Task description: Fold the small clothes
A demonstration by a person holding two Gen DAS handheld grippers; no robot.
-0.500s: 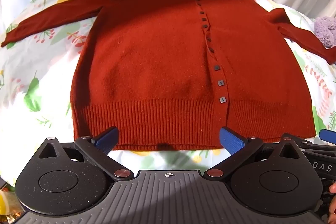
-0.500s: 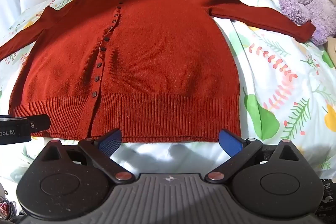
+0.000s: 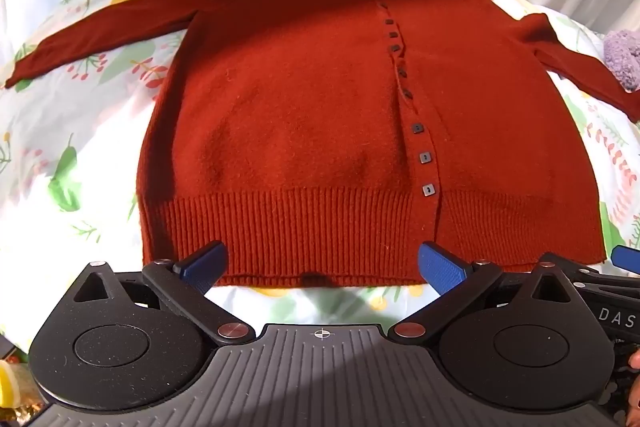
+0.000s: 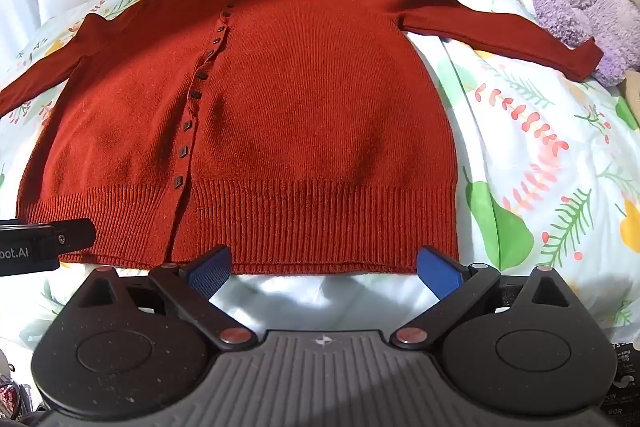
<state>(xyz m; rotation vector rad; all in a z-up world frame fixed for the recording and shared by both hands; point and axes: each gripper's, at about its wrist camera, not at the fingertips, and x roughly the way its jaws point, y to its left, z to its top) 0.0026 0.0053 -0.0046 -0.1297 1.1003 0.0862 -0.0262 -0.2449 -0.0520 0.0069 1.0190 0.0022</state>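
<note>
Pre-fold: cardigan (image 3: 304, 131) flat on the bed (image 3: 48, 155), nothing gripped yet.

We hover both tongs wide apart and empty just short of the ribbed hem (image 4: 320, 223): left tongs (image 3: 322, 267) over the hem's left half, right tongs (image 4: 322, 267) over its right half. The cardigan lies buttoned, front up, sleeves spread out to each side, the right cuff (image 4: 582, 61) close to a purple plush (image 4: 588, 11). Next, we judge, sleeves go in first or hem corners get pinched; tongs must drop lower and close on one knit edge only, not the sheet.

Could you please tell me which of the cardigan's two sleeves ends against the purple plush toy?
The sleeve on the right in the right wrist view; its cuff reaches the purple plush toy.
</note>
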